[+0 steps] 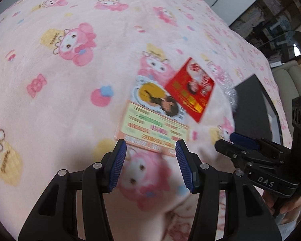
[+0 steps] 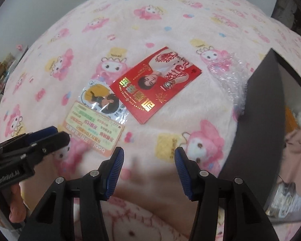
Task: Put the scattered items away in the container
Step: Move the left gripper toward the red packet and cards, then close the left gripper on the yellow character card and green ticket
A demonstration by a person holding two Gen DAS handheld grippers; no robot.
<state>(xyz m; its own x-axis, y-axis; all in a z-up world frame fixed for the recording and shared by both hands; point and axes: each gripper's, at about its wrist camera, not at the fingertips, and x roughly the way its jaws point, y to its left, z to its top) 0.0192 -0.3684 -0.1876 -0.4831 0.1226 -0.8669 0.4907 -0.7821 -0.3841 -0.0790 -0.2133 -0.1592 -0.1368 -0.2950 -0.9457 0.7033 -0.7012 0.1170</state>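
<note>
Each fisheye view looks steeply down, from close above, along its own claw onto the pink cartoon-print blanket [image 1: 70,100]. The left claw [image 1: 150,165] view faces the yellow-green card [image 1: 152,128] just ahead; the right claw [image 2: 149,170] view sits beside it. Both share that card, the red envelope [image 2: 156,86] and the dark box [image 2: 256,120] off to the right.

White raised letters "DAS" stand on the black body of the right gripper [image 1: 240,142]. "GenRobot.AI" is printed on the left gripper [image 2: 48,134]. The red card [image 2: 156,84], lying mid-blanket, carries small gold "LUCKY CUP" and "LUCKY TOYS"; its large gold characters are unreadable.
</note>
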